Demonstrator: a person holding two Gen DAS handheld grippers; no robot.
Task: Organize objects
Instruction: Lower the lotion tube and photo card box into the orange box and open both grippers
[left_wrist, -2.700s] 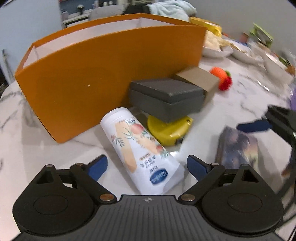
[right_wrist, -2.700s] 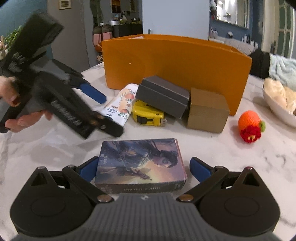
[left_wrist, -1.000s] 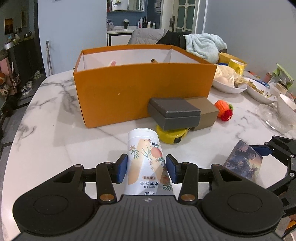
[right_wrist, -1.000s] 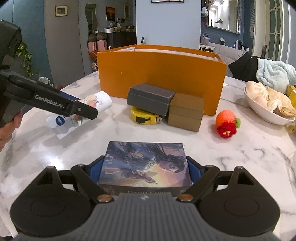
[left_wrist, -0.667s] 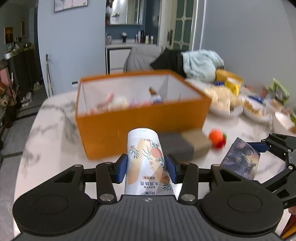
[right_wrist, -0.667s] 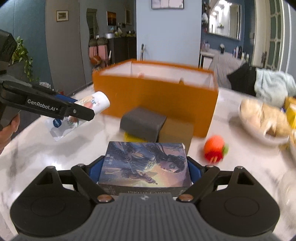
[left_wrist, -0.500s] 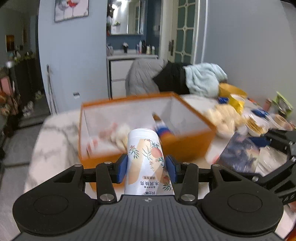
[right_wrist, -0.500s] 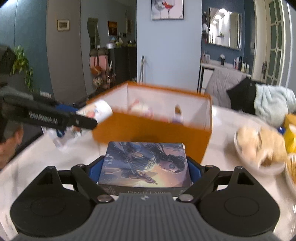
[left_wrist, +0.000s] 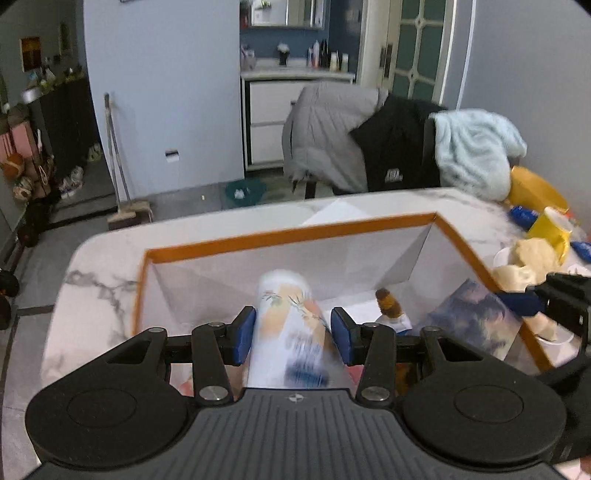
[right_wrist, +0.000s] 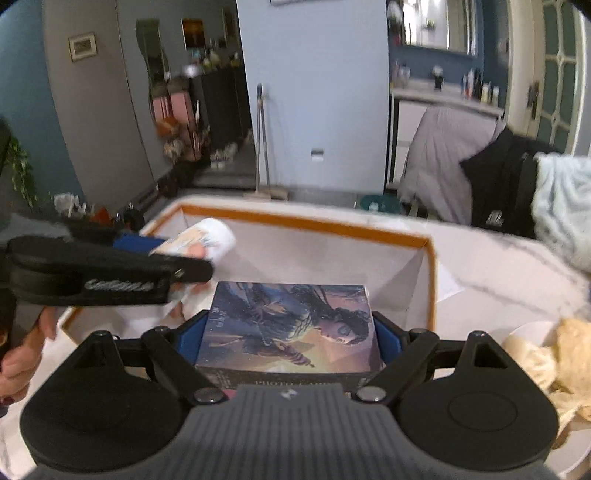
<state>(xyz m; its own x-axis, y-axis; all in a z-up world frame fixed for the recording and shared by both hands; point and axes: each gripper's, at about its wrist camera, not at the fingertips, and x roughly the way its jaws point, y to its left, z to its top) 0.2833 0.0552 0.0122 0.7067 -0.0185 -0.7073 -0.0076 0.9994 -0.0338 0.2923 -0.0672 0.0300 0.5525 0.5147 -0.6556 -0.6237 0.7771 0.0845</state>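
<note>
My left gripper (left_wrist: 291, 336) hangs over the open orange box (left_wrist: 295, 232). Its pads stand slightly apart from the white lotion tube (left_wrist: 291, 332), which is blurred between them. My right gripper (right_wrist: 290, 328) is shut on the photo card box (right_wrist: 291, 325) and holds it above the orange box (right_wrist: 332, 225). The photo card box also shows in the left wrist view (left_wrist: 476, 317), at the right. The lotion tube shows in the right wrist view (right_wrist: 207, 236), beside the left gripper's finger (right_wrist: 110, 273).
A small brown-capped bottle (left_wrist: 388, 302) lies inside the orange box. A bowl of pale food (left_wrist: 524, 266) and a yellow cup (left_wrist: 550, 229) stand to the right on the marble table (left_wrist: 99, 266). A chair draped with jackets (left_wrist: 369, 147) stands behind.
Both grippers rose from the table and moved over the orange box with their objects. The left pads have just parted from the tube, which now looks blurred.
</note>
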